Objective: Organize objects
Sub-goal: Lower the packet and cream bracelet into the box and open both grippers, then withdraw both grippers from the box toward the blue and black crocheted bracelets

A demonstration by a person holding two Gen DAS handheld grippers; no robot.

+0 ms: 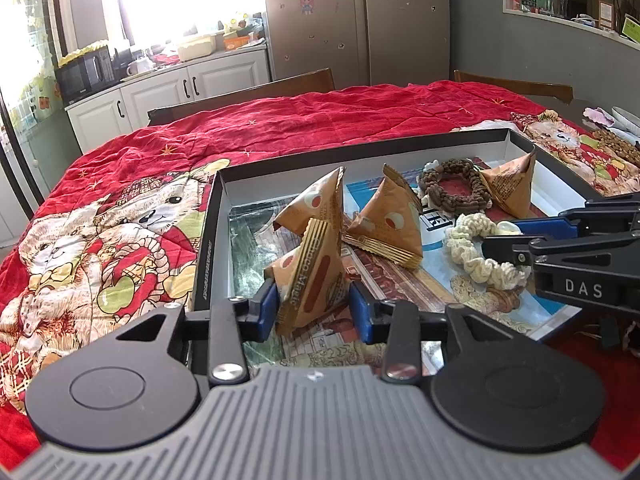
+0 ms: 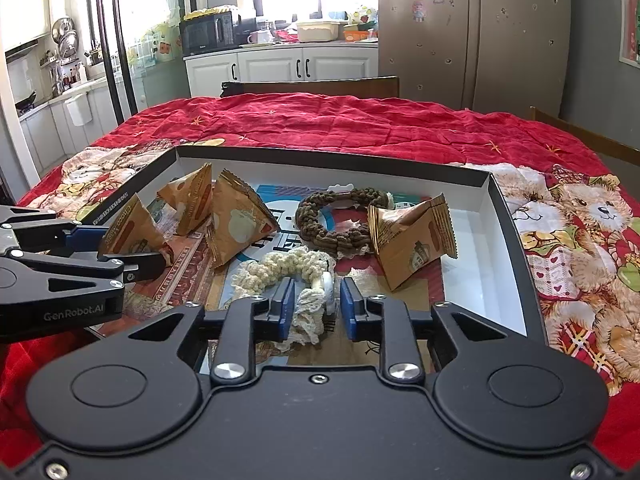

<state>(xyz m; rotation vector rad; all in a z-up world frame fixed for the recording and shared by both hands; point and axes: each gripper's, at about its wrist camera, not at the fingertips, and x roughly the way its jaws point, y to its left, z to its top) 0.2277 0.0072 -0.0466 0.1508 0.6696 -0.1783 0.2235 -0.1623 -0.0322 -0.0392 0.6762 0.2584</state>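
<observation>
crinkled pyramid snack packets (image 1: 310, 276) and knitted scrunchies (image 2: 308, 276) in cardboard tray (image 2: 508, 216).

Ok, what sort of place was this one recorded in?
Most likely a home kitchen with a dining table. A black microwave oven sits on a counter above white cabinets, a tall beige refrigerator carries stickers, and the table wears a red teddy-bear-print cloth.
</observation>
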